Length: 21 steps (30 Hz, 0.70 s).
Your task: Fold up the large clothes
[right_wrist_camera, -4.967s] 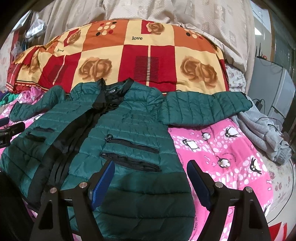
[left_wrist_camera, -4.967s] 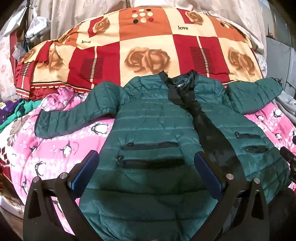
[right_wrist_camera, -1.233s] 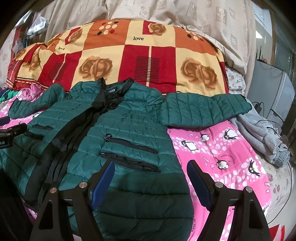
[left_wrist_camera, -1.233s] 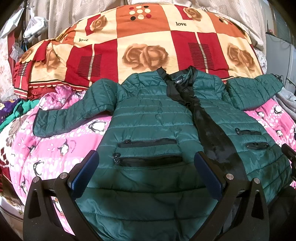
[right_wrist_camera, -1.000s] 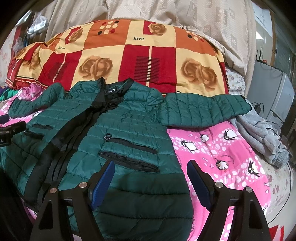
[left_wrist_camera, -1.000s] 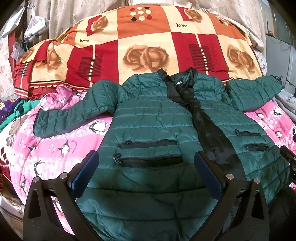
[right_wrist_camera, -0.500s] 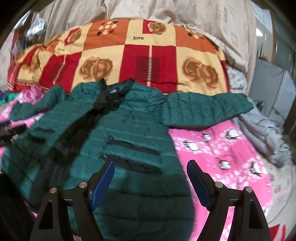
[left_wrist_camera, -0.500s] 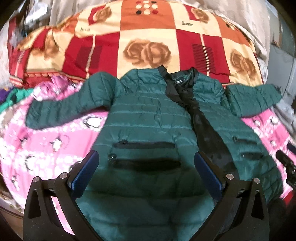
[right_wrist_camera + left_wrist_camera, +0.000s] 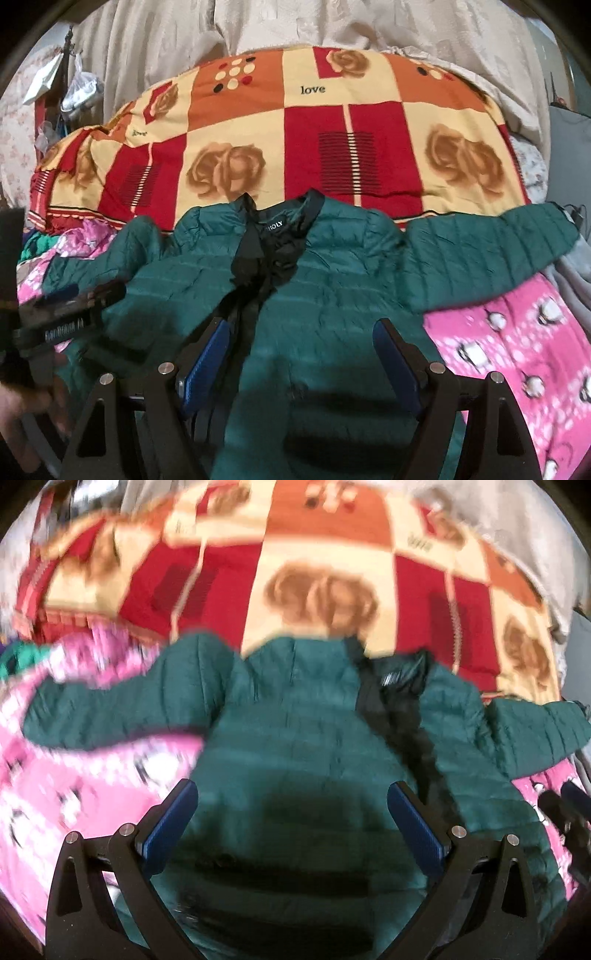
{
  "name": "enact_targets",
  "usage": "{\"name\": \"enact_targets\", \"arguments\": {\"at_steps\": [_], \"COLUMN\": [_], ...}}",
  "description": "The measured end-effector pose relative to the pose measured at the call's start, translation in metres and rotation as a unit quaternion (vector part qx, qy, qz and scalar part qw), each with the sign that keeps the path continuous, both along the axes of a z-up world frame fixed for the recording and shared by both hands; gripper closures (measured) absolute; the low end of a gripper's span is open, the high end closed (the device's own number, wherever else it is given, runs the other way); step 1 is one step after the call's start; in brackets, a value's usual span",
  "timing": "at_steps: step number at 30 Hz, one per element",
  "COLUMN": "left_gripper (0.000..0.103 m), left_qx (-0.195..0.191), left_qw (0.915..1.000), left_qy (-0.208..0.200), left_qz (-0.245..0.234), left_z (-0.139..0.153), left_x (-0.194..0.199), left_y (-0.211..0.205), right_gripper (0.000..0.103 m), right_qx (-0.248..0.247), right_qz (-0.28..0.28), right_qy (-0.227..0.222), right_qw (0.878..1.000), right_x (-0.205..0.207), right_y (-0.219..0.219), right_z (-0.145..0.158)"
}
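Green jacket [image 9: 332, 295] lies front-up and spread out on the pink sheet [image 9: 517, 332] of the bed, collar away from both tongs, sleeves out to either side. Left tongs [image 9: 291, 812] are spread wide over the jacket's left front panel, nothing between the pads; that view is blurred. Right tongs [image 9: 301, 350] are also spread, empty, over the right front panel just beside the black zip strip [image 9: 255, 280].

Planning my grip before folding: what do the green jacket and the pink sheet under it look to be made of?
Jacket: looks like thin, slightly shiny synthetic shell over padding, going by the stitched quilt rows and puffy sleeves. Pink sheet: looks like soft, matte printed fabric, maybe fleece; too blurred to be sure.
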<state>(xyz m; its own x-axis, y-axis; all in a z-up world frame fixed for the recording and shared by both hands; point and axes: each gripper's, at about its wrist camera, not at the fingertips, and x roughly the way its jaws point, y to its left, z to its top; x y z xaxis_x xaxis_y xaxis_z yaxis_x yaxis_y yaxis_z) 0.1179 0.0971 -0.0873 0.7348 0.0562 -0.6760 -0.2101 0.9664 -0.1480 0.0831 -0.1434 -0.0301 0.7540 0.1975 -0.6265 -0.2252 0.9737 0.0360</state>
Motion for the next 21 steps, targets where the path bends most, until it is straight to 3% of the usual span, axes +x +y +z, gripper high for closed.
{"name": "enact_targets", "arguments": {"at_steps": [4,6,9,15,21], "left_gripper": [0.0,0.0,0.0,0.0,0.0], "left_qx": [-0.005,0.01,0.041,0.036,0.033], "left_qw": [0.9972,0.9944,0.9929,0.9924,0.9931], "left_qy": [0.075,0.105,0.112,0.117,0.111], "left_qz": [-0.007,-0.01,-0.009,-0.01,-0.014], "left_z": [-0.025,-0.036,-0.038,-0.042,-0.044], "left_x": [0.018,0.021,0.021,0.022,0.019], "left_y": [-0.002,-0.009,-0.017,-0.015,-0.015], "right_gripper": [0.025,0.025,0.025,0.021,0.019], "right_qx": [0.022,0.024,0.006,-0.045,-0.026], "right_qz": [-0.007,-0.012,-0.01,-0.001,0.005], "right_qy": [0.027,0.073,0.121,0.115,0.115], "right_qw": [0.999,0.997,0.993,0.992,0.993], "right_x": [0.023,0.029,0.037,0.037,0.036], "right_y": [0.009,0.011,0.017,0.028,0.024], "right_z": [-0.031,-0.052,-0.074,-0.087,-0.088]}}
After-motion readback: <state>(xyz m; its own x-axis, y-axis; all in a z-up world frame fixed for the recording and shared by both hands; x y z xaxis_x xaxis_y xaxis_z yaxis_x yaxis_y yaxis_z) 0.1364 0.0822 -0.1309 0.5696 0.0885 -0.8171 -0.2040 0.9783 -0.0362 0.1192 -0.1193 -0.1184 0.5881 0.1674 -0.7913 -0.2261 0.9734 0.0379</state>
